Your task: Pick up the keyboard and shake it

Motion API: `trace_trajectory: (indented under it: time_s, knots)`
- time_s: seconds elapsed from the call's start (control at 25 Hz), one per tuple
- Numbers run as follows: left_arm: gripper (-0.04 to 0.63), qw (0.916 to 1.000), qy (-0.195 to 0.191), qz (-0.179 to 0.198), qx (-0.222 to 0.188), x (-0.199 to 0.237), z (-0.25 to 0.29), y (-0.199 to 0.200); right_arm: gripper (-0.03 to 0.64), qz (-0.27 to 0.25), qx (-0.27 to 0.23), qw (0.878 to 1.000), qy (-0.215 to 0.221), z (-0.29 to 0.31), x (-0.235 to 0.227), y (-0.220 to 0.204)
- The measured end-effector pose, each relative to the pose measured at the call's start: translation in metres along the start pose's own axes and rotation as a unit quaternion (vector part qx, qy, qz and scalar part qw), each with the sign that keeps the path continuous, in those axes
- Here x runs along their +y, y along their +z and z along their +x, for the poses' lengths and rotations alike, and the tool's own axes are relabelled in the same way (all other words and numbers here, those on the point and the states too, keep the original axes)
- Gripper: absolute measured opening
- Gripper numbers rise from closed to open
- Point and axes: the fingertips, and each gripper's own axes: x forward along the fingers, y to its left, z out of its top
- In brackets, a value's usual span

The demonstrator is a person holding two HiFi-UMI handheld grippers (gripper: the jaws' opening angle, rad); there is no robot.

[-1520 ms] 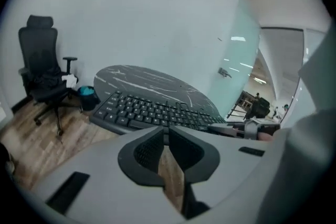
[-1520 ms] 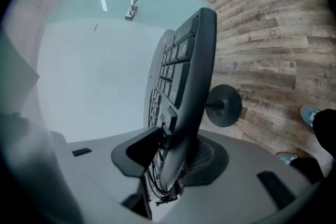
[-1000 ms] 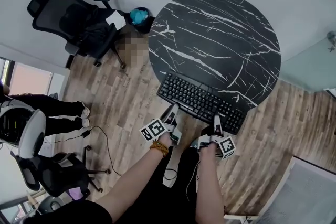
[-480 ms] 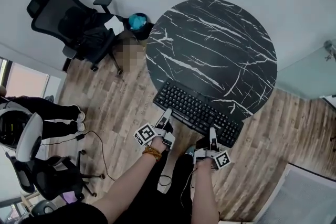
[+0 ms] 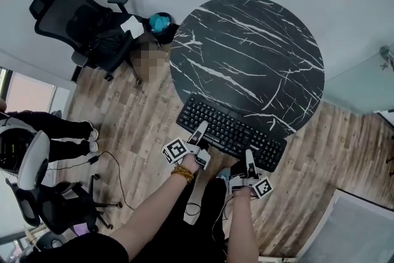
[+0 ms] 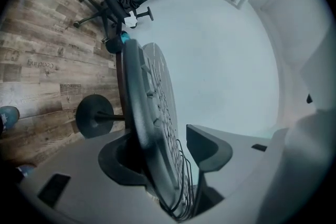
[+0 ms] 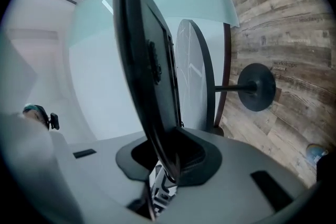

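Round table (image 5: 246, 52) | pedestal base (image 7: 257, 86): gripper views only | keyboard (image 5: 231, 131) at edge

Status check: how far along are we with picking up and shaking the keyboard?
Done: the right claw is shut on the near edge of the keyboard. In hand: the left claw straddles that edge with its jaws open, not yet gripping. Left: close it, lift the keyboard off the table, where it seems to lie now, and shake.
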Motion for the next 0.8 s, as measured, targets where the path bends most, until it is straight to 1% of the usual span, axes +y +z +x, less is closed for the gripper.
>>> trace_trajectory:
  time_s: [0.08,0.12,0.16,0.2,0.24,0.32,0.4,0.52,0.6,0.72,0.8]
  knots:
    - [0.225,0.9999,0.000,-0.010,-0.005,-0.003,0.002,-0.002,0.072,0.001,0.006,1.000,0.003,0.000,0.002,-0.002]
    - [0.193,0.9999,0.001,-0.015,-0.007,-0.004,0.001,-0.002,0.072,0.004,0.005,1.000,0.005,-0.001,0.004,-0.002]
    - [0.126,0.9998,-0.002,-0.020,-0.008,-0.007,0.000,-0.001,0.072,0.008,0.003,1.000,0.007,-0.002,0.005,-0.001]
    - [0.103,0.9996,-0.011,-0.024,-0.007,-0.011,-0.001,-0.001,0.072,0.013,0.000,1.000,0.010,-0.002,0.007,0.000]
    - [0.093,0.9993,-0.023,-0.029,-0.005,-0.017,-0.001,-0.001,0.072,0.016,-0.005,1.000,0.012,-0.002,0.010,0.001]
    - [0.086,0.9979,-0.049,-0.041,-0.002,-0.030,0.002,0.000,0.075,0.020,-0.016,0.999,0.020,0.000,0.016,0.004]
    - [0.078,0.9952,-0.074,-0.065,-0.005,-0.044,0.003,0.002,0.078,0.019,-0.027,0.999,0.032,0.003,0.026,0.006]
    - [0.075,0.9882,-0.115,-0.100,-0.014,-0.068,0.003,0.005,0.083,0.013,-0.046,0.997,0.059,0.009,0.049,0.012]
    - [0.075,0.9837,-0.138,-0.115,-0.016,-0.085,0.002,0.006,0.097,0.006,-0.059,0.995,0.075,0.015,0.065,0.019]
    - [0.075,0.9794,-0.156,-0.127,-0.024,-0.105,-0.002,0.008,0.097,-0.005,-0.070,0.993,0.094,0.026,0.092,0.023]
    - [0.075,0.9773,-0.161,-0.134,-0.031,-0.113,-0.004,0.011,0.114,-0.012,-0.068,0.992,0.105,0.035,0.108,0.022]
